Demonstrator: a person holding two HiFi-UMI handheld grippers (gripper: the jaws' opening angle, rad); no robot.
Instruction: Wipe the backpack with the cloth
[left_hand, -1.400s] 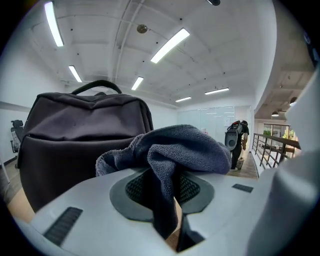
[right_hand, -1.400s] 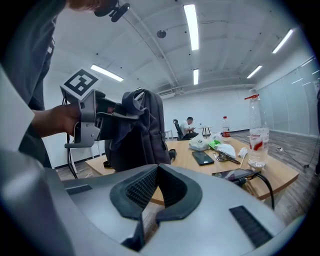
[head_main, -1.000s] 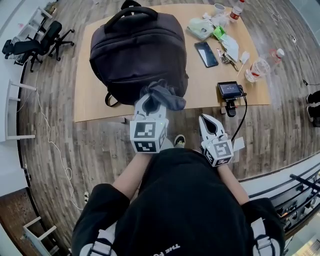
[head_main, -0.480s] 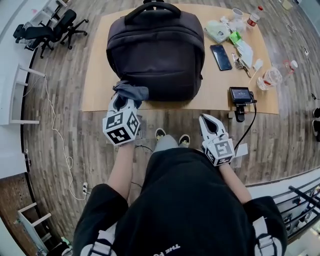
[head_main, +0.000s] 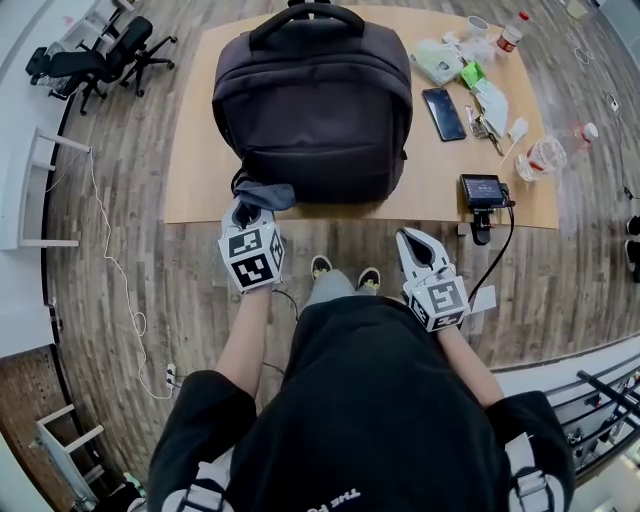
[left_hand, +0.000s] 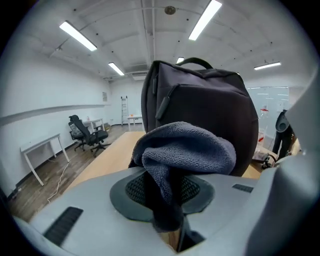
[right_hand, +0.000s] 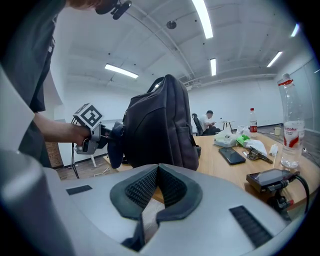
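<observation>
The backpack (head_main: 312, 100) stands upright on the wooden table (head_main: 190, 195) as before. The left gripper (head_main: 250, 215), its jaws clamped on the grey cloth (head_main: 265, 192), has swept from the middle of the bag's lower front to its lower left corner, near the table's front edge. That looks like one wiping pass along the bottom of the front done, with the upper face and sides likely still to do. The right gripper (head_main: 420, 245), jaws together and empty, hangs short of the table edge and has hardly moved.

On the black shirt (head_main: 370, 400), "THE"; rest cut off.
</observation>
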